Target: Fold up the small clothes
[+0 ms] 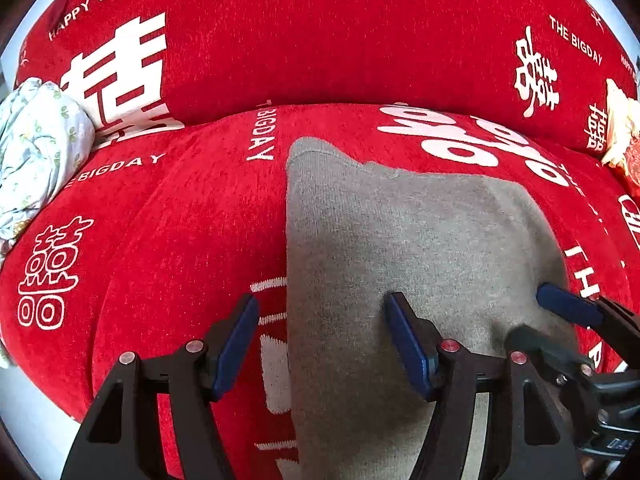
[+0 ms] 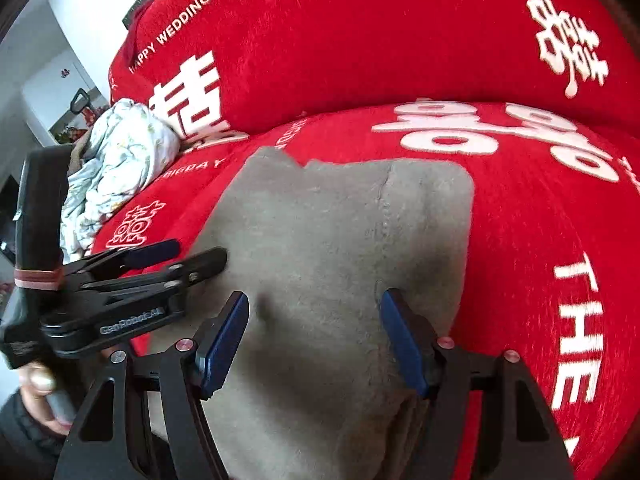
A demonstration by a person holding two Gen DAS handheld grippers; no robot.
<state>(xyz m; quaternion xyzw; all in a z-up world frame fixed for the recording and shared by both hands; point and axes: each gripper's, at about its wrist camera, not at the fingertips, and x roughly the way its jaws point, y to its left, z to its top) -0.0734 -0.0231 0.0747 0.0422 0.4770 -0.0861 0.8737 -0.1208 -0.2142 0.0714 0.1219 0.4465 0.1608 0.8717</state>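
Floral bundle sits at the sofa seat's left end against the backrest; nothing blocks the grey garment. Garment lies flat mid-seat on the red cover, long axis front edge to backrest. Left gripper and right gripper jaws wide apart, holding nothing, over its near end.

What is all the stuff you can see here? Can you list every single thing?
garment: one, grey, lying flat on the sofa seat
sofa: one, red with white letters, under and behind everything
floral cloth: one bundle, white with small green print, on the sofa's left end
yellowish thing: one, at the sofa's right end, too cut off to identify
left gripper: black with blue pads, open over the garment's left edge
right gripper: black with blue pads, open over the garment
hand: one, holding the left gripper's handle
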